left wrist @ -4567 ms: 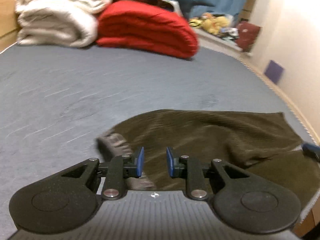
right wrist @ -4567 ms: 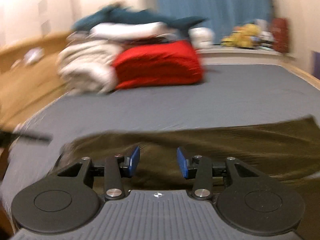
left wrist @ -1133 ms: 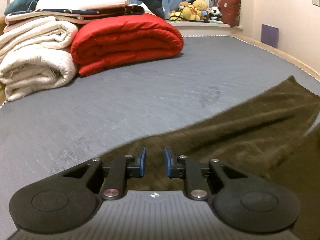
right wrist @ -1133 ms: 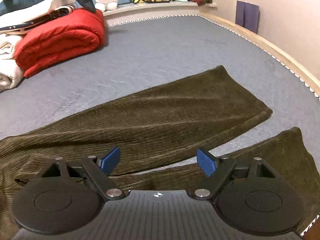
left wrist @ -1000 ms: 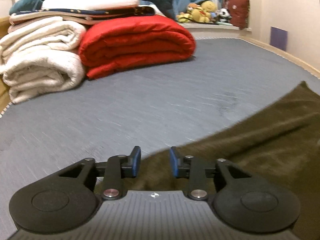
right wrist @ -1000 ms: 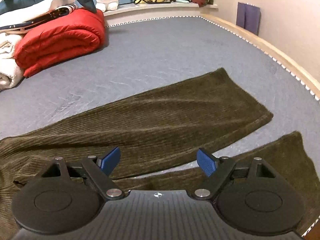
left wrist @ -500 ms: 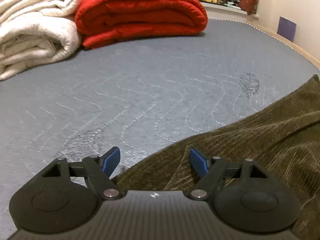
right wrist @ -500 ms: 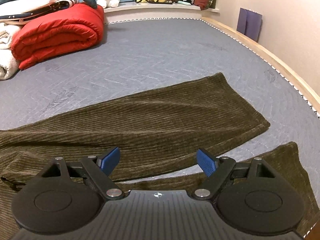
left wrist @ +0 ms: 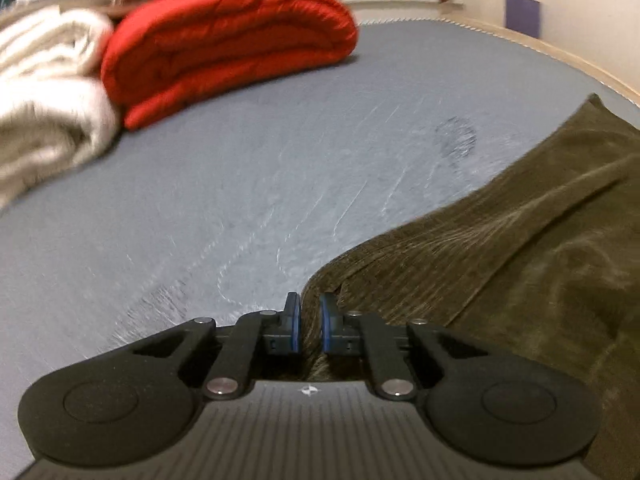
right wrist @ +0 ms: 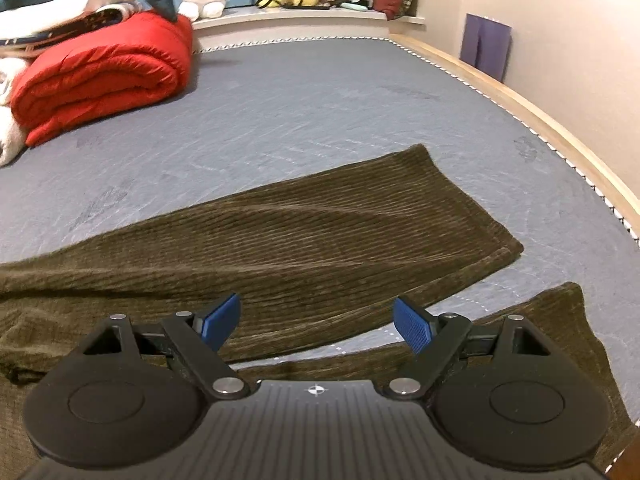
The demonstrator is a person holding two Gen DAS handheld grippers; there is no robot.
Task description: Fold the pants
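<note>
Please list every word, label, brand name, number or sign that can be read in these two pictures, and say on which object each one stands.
No readable text in either view.
Left hand-held gripper: only a small white cross-shaped mark on its body, no letters.
Right hand-held gripper: the same mark, no letters.
Purple panel against the wall: blank.
Patterned item on the red quilt: too blurred to read.

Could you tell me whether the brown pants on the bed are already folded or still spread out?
Spread out. In the right wrist view both legs of the pants lie flat and apart on the bed, with grey sheet showing between them.
</note>
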